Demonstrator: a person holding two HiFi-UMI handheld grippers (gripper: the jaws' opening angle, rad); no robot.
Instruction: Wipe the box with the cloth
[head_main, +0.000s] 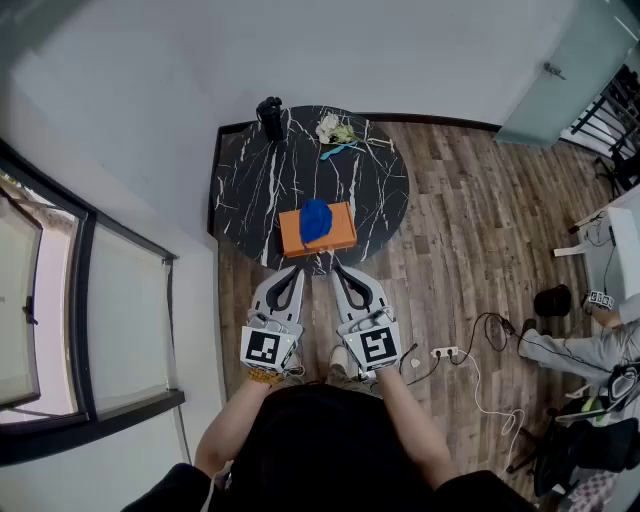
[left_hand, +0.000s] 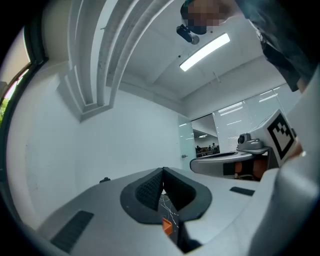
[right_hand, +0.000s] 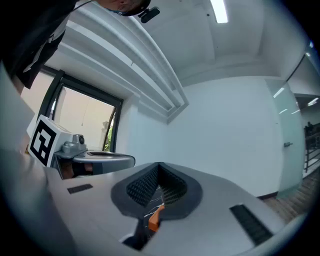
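Two empty tools at lower centre, left gripper (head_main: 292, 272) and right gripper (head_main: 340, 272), have jaws pressed together, tips near the orange box (head_main: 342, 237) that lies mid-frame on the black marbled table (head_main: 250, 180) with the blue cloth (head_main: 315, 221) on top.

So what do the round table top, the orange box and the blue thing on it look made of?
The table top looks like black stone or stone-look laminate, going by the white veins; which, I cannot tell. The box is probably cardboard: matt orange, flat top, straight edges. The cloth is soft blue fabric, bunched in a rounded heap on the box.
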